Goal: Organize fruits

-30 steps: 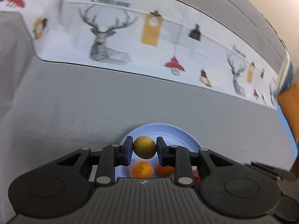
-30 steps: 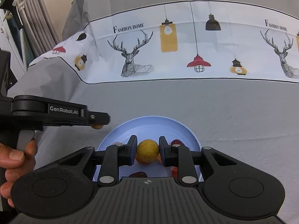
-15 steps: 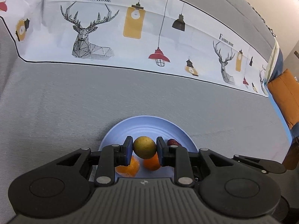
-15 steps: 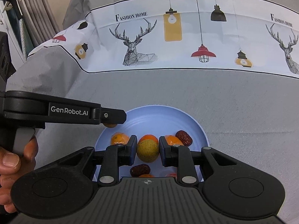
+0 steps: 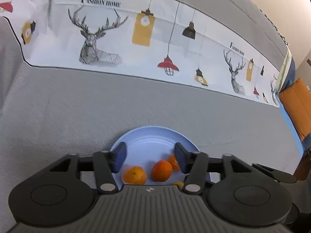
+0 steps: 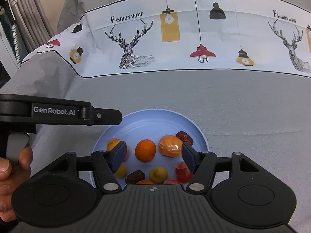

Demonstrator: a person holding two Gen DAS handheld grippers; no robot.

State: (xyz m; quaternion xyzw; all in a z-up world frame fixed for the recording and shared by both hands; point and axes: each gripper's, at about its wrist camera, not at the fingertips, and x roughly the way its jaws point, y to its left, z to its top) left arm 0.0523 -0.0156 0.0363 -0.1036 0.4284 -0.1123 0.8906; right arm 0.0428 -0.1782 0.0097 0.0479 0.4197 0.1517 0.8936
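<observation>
Round pale-blue plate (image 6: 194, 122): it lies on the grey cloth-covered surface (image 6: 194, 97), below both of your grippers.

Contents, right wrist view:
- smooth round orange mandarin (image 6: 145, 150), plate centre;
- orange fruit in clear wrap (image 6: 170, 145), at 2 o'clock of it, just beside;
- wrinkled dark-red date (image 6: 184, 136), at 2 o'clock, near the rim;
- second orange mandarin (image 6: 112, 143), at 9 o'clock, partly behind your gripper finger;
- small yellow-green round fruit (image 6: 158, 174), at 5 o'clock;
- second dark-red date (image 6: 135, 176), at 7 o'clock;
- red wrapped piece (image 6: 181, 171), at 4 o'clock.

Your right gripper (image 6: 152, 154): jaws opening, about half spread, nothing between the pads.

Your left gripper (image 5: 148, 156): jaws opening, nothing gripped; in the right wrist view its black arm crosses at 10 o'clock of the plate, your hand (image 6: 11, 172) on the handle.

White printed band with deer and lamps (image 6: 175, 35): at 12 o'clock, well apart from the plate.
</observation>
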